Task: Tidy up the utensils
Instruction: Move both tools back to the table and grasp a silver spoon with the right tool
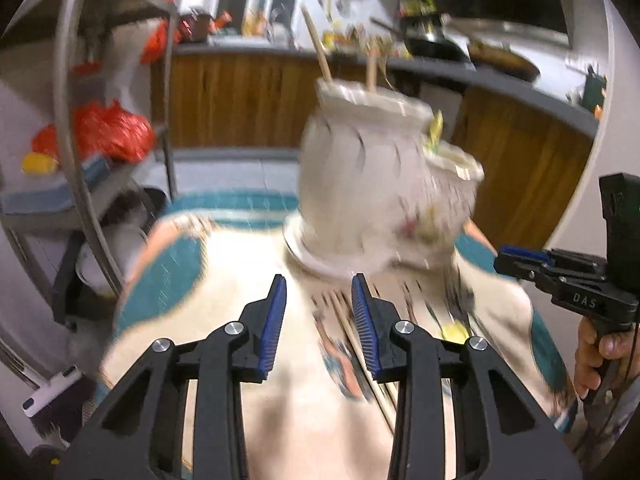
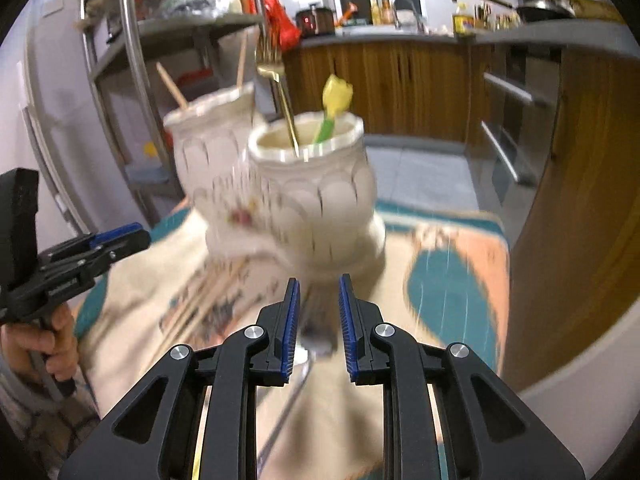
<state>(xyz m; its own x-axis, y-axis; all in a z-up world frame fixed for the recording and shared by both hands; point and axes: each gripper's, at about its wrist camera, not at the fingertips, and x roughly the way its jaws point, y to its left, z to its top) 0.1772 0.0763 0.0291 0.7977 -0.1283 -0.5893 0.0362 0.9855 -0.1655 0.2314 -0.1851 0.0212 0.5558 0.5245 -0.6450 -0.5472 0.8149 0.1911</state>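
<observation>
We aim left gripper (image 1: 319,324), fingers parted, empty, above loose chopsticks (image 1: 362,356); right gripper (image 2: 319,326), parted, empty; holders (image 2: 316,196) just ahead await sorting.

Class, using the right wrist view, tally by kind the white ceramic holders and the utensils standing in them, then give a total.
White ceramic holders: 2
Wooden chopsticks: 2
Gold metal fork: 1
Yellow-and-green utensil: 1
Total: 6
</observation>
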